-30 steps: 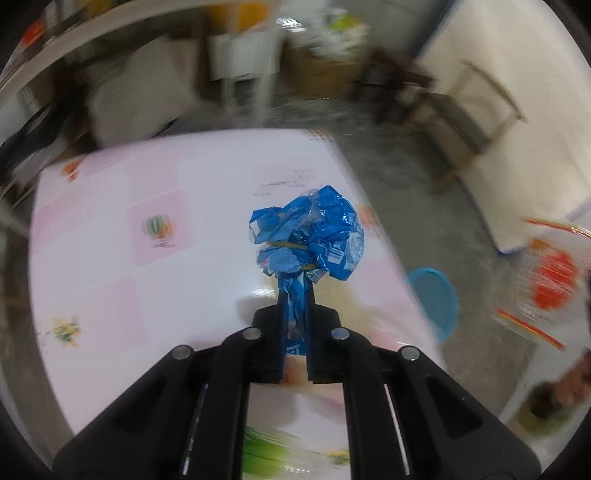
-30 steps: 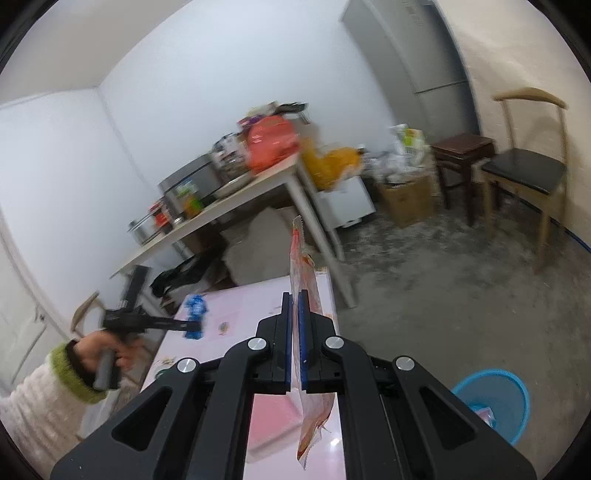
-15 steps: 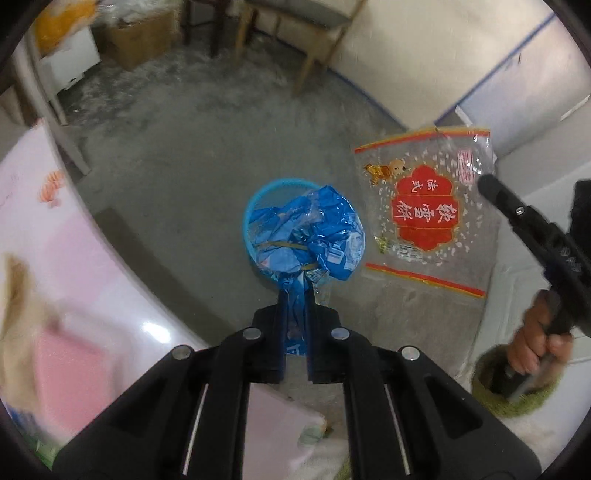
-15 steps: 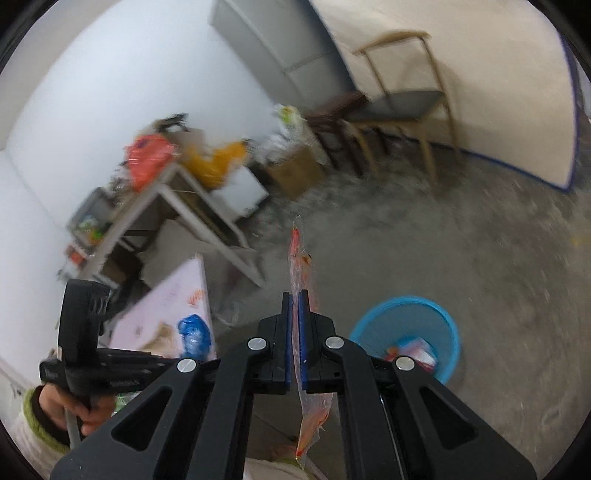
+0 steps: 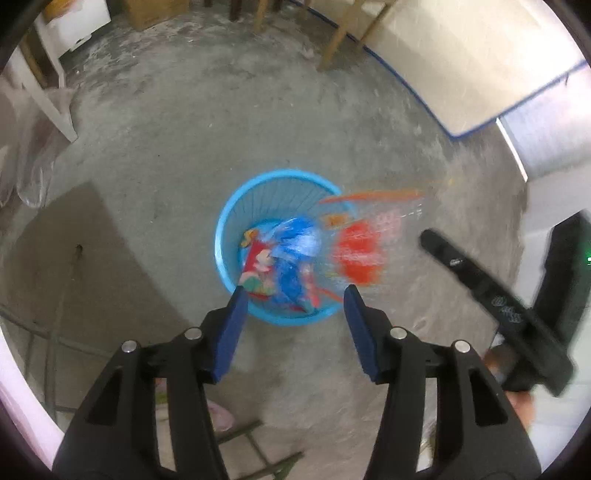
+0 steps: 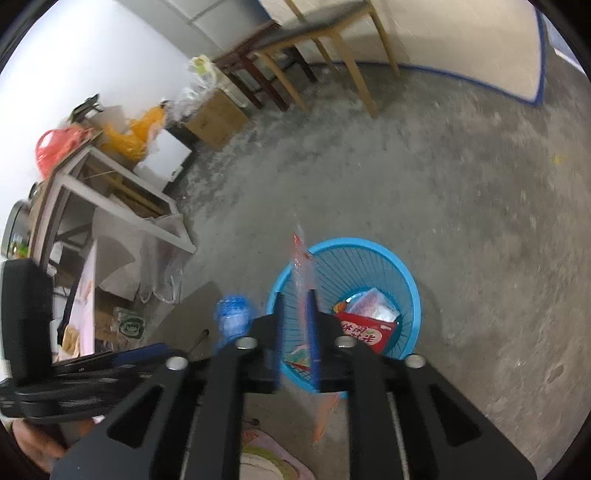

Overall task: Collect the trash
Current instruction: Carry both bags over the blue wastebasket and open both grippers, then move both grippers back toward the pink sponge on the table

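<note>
Left wrist view: the left gripper (image 5: pixel 291 306) points steeply down at the floor, its jaws standing wide apart with nothing between them; they have just been opening. Just beyond the blue pads (image 5: pixel 231 332) stands a blue basket (image 5: pixel 225 236) on the grey concrete floor (image 5: pixel 166 129). The crumpled blue wrapper (image 5: pixel 299 243) is a blur over the basket's inside, clear of the jaws, above a red packet (image 5: pixel 258 269) that lies in the bottom. To the right, the clear bag with red print (image 5: pixel 358 254) hangs blurred over the basket's right rim, and past it the right gripper's black body (image 5: pixel 491 295) crosses the frame. Farther off, wooden chair legs (image 5: pixel 332 48) stand near the wall.

Right wrist view: the right gripper (image 6: pixel 295 325) has its jaws a little apart, having just been opening, and the clear bag (image 6: pixel 303 273) stands edge-on between them, against the right pad; whether that pad still presses on it cannot be told. The basket (image 6: pixel 406 280) sits right behind the fingertips, holding the red packet (image 6: pixel 365 332). The blue wrapper (image 6: pixel 232 317) shows as a smear to the left, beside the left gripper (image 6: pixel 92 365). Beyond are a white table frame (image 6: pixel 110 199), a cardboard box (image 6: pixel 218 118) and a chair (image 6: pixel 325 33).
</note>
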`<state>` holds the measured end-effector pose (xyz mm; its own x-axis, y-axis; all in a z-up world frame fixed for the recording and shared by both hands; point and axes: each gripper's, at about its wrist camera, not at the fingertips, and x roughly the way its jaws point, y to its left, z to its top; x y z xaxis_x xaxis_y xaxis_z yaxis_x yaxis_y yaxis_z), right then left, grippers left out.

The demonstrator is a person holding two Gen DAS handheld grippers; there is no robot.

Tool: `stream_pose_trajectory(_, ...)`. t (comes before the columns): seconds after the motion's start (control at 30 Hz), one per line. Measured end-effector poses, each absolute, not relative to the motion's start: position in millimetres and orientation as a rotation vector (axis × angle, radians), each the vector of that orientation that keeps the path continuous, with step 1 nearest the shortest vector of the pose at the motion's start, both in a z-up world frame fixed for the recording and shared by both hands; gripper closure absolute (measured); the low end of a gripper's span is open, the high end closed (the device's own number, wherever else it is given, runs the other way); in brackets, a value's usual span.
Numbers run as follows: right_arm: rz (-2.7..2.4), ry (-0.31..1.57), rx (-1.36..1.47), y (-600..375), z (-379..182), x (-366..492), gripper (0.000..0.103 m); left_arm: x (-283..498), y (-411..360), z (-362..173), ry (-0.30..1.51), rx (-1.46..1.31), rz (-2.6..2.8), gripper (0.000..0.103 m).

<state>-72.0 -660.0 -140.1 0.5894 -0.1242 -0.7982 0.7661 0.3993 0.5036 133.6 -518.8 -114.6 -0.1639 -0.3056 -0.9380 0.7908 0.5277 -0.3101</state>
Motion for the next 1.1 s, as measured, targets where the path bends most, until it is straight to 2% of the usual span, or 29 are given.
stream_pose_trajectory(0.3, -0.629, 0.738, 1.001, -645.1, -137.5, -84.3, 0.078, 142.6, -484.0, -84.5, 1.348, 0.362, -1.076, 0.048)
stream_pose_trajectory(0.43, -0.624, 0.702, 0.968, -633.9, -116.5, -91.4, 0.060, 142.2, -453.6, -56.9, 1.295, 0.298, -1.122, 0.047)
stream_pose_trajectory(0.57, -0.581, 0.668, 0.920, -611.1, -87.5, -95.6, 0.053, 129.8, -404.3, -19.1, 1.187, 0.243, -1.150, 0.044)
stream_pose_trajectory(0.63, -0.556, 0.655, 0.885, -598.9, -72.1, -95.2, 0.045, 121.6, -377.5, -2.9, 1.103, 0.240, -1.143, 0.042)
stream_pose_trajectory(0.77, -0.477, 0.638, 0.802, -567.3, -35.4, -86.0, 0.040, 107.1, -315.6, 24.8, 0.970, 0.219, -1.115, 0.038)
stream_pose_trajectory(0.93, -0.380, 0.621, 0.725, -528.2, 6.0, -69.1, 0.030, 96.3, -242.8, 43.0, 0.886, 0.157, -1.048, 0.033)
stream_pose_trajectory(1.1, -0.279, 0.621, 0.649, -482.8, 44.8, -42.4, 0.027, 92.4, -175.5, 52.9, 0.822, 0.106, -0.957, 0.032)
